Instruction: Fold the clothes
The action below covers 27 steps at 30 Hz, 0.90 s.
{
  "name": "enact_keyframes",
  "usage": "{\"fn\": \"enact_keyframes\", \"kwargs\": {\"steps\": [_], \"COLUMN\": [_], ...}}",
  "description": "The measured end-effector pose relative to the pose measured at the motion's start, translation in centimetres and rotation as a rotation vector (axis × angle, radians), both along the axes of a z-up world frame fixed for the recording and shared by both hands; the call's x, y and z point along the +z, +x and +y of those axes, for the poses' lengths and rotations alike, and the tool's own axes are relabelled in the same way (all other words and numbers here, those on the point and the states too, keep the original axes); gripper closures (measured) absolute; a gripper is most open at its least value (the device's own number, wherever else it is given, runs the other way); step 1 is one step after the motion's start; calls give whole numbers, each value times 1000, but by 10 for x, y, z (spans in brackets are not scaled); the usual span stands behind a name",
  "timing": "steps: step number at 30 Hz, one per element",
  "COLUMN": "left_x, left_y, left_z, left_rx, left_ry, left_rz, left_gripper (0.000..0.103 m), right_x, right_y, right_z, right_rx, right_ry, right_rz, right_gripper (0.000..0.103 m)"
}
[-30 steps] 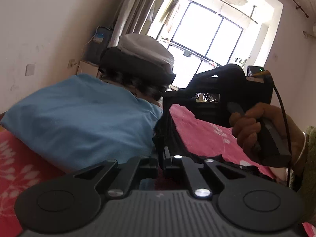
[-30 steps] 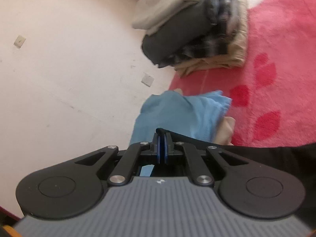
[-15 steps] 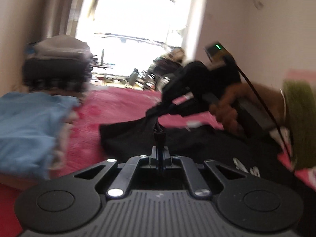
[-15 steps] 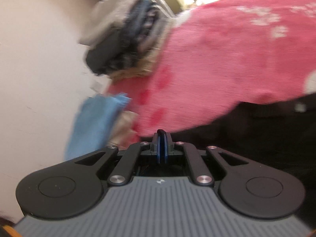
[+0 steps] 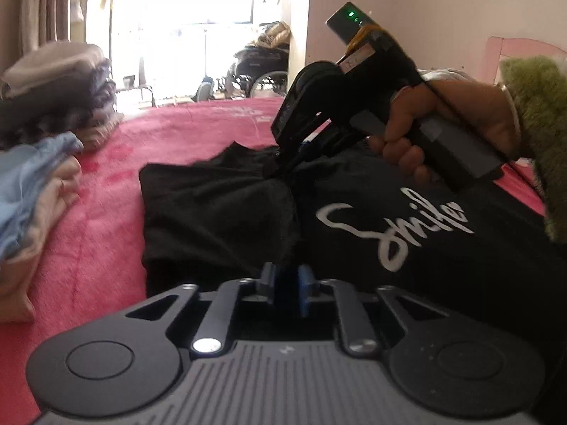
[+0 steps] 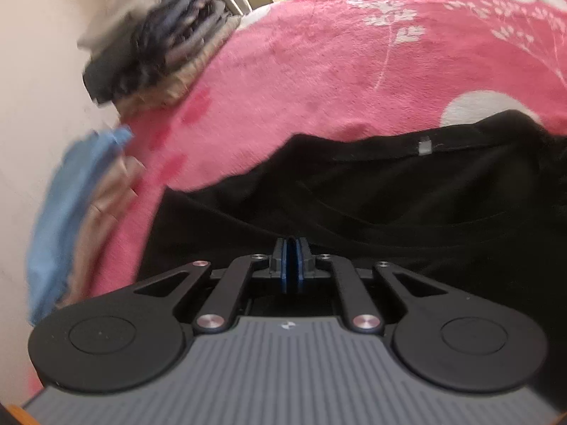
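1. With the black tee (image 5: 219,209) laid on the pink bed blanket (image 5: 106,219), sleeve side folded in, I'm at end of 1st fold.
2. Left gripper (image 5: 286,285): jaws just been opening, slightly parted, no cloth visibly btwn pads, so released.
3. Right gripper (image 6: 291,272): pressed together, pinching a fabric edge near the collar.
4. Next, imo: release right, re-grip the other side, fold across.

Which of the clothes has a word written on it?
The black T-shirt spread on the pink blanket: it has "Smile" in white letters. The folded stack and the blue-topped pile beside it show no writing.
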State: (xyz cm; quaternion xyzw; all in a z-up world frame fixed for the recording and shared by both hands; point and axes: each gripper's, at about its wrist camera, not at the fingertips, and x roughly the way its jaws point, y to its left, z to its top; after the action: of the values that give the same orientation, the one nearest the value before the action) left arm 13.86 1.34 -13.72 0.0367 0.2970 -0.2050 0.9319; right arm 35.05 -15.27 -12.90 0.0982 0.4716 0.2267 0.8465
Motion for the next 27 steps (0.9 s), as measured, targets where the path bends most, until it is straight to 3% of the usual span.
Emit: {"fn": "enact_keyframes", "kwargs": {"steps": [1, 4, 9, 12, 16, 20, 22, 27], "left_x": [2, 13, 23, 12, -2, -4, -4, -8], "left_y": [-3, -16, -19, -4, 13, 15, 11, 2], "left_z": [2, 14, 41, 46, 43, 43, 44, 43], "left_rx": [-12, -2, 142, 178, 172, 218, 245, 268], "left_ry": [-12, -16, 69, 145, 170, 185, 197, 234], "left_rz": [6, -17, -80, -64, -46, -62, -59, -67], "left_gripper": [72, 70, 70, 70, 70, 91, 93, 93], "right_x": [-1, 5, 33, 43, 38, 21, 9, 9], "right_y": [-1, -5, -17, -38, -66, -78, -81, -84], "right_z": [0, -2, -8, 3, 23, 30, 28, 15], "right_rx": [5, 2, 16, 150, 311, 367, 369, 334], "right_ry": [-9, -50, -41, 30, 41, -21, -108, -159], "right_rz": [-12, -72, -169, -171, -122, -66, -53, -66], "right_gripper": [96, 93, 91, 91, 91, 91, 95, 97]}}
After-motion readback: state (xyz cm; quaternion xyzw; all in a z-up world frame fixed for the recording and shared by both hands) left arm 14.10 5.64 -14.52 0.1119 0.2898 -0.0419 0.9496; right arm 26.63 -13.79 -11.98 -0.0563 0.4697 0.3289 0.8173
